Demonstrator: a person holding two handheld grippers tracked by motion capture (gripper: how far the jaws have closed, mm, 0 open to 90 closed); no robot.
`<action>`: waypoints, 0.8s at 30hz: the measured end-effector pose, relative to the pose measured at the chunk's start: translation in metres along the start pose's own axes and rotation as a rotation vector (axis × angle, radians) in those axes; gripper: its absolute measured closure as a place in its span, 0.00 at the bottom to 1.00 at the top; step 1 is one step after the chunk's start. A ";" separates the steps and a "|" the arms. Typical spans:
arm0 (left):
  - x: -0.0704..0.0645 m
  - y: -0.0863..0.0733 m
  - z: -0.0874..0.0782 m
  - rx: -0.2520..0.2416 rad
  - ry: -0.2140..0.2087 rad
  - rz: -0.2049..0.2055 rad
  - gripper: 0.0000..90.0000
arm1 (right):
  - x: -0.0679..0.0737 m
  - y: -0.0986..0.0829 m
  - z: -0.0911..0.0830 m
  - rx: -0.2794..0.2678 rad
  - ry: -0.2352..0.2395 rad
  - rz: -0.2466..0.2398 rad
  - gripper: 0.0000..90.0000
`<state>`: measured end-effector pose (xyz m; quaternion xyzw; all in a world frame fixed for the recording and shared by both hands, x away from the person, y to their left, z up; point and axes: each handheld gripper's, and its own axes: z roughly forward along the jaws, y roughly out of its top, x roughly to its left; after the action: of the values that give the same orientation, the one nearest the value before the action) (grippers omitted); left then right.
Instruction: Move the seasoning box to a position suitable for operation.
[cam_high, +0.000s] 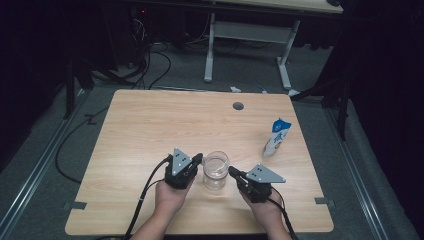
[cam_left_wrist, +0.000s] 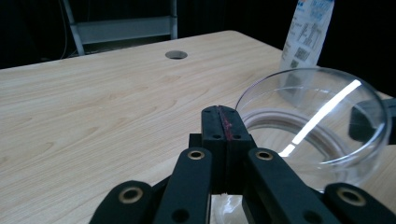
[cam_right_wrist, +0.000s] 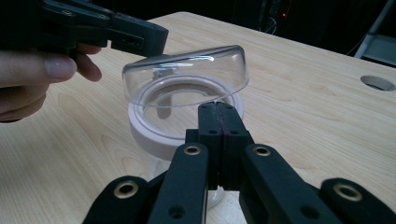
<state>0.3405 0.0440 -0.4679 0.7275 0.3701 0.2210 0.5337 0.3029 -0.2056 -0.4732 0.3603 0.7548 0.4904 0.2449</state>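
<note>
A clear glass jar (cam_high: 215, 176) stands near the table's front edge between my two grippers. Its clear domed lid (cam_right_wrist: 187, 70) hovers tilted just above the jar's whitish rim (cam_right_wrist: 152, 135). My right gripper (cam_right_wrist: 218, 108) is shut on the lid's near rim and comes in from the jar's right (cam_high: 233, 173). My left gripper (cam_left_wrist: 222, 112) is shut with nothing between its jaws; the lid (cam_left_wrist: 317, 107) lies just right of its tip. In the right gripper view, the left gripper (cam_right_wrist: 156, 39) rests against the lid's far edge.
A blue-and-white carton (cam_high: 276, 137) stands upright at the right of the table, beyond the jar. A round cable hole (cam_high: 238, 106) sits near the far edge. Cables trail from both grippers toward the person. Another desk's frame (cam_high: 247, 35) stands behind the table.
</note>
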 end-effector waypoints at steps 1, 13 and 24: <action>0.000 -0.001 -0.003 -0.007 -0.003 -0.001 1.00 | 0.000 0.000 0.000 0.000 0.003 0.004 1.00; -0.006 -0.030 -0.022 0.039 -0.048 0.007 0.99 | 0.001 0.000 0.000 -0.005 0.013 0.009 0.99; -0.020 -0.034 -0.025 0.023 -0.106 -0.020 1.00 | 0.005 0.002 0.000 -0.011 0.013 0.008 0.99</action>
<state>0.3000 0.0492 -0.4906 0.7407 0.3510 0.1727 0.5462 0.3000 -0.2013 -0.4714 0.3588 0.7523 0.4979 0.2397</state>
